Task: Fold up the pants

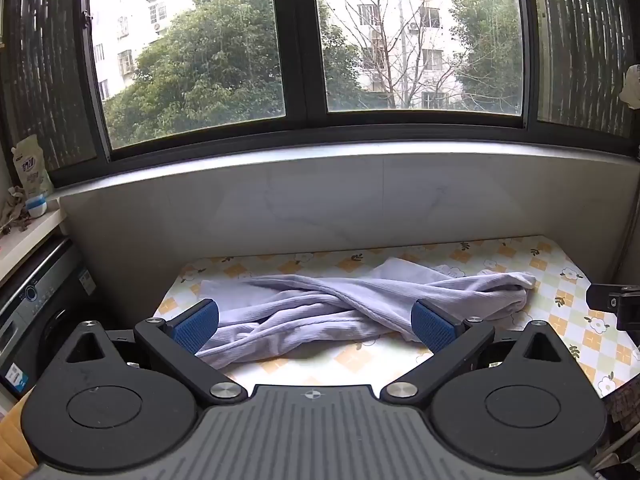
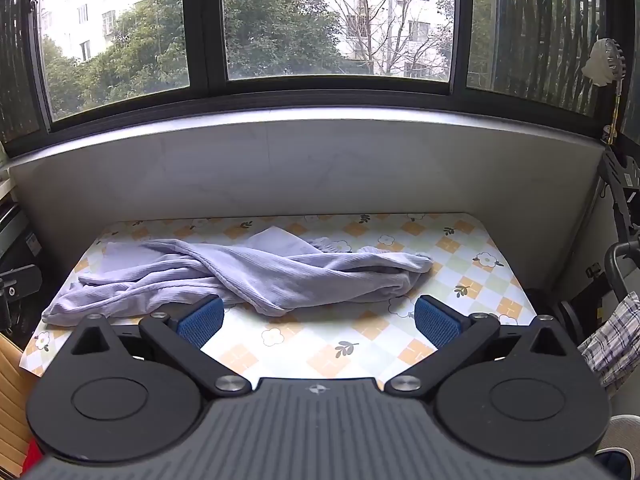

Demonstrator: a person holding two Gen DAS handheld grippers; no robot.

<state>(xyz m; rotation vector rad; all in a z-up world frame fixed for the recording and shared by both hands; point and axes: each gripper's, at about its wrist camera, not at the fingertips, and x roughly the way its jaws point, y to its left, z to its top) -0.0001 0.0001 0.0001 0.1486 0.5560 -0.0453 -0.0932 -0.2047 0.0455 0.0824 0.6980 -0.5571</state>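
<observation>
Pale lavender pants [image 1: 344, 304] lie crumpled on the desk [image 1: 560, 280], which is covered by a checked floral cloth and stands below a wide window [image 1: 304, 40]. The garment's long axis runs from side to side across the desk, roughly parallel to the window sill; the two legs are twisted over one another near the middle, and one bunched end [image 2: 416, 264] points toward the right edge in the right wrist view. The left gripper [image 1: 316, 326] hangs above the near side of the pants with its jaws spread fully apart, holding nothing. The right gripper [image 2: 320, 320] is likewise fully spread and empty, poised over bare cloth just in front of the garment, not touching it.
</observation>
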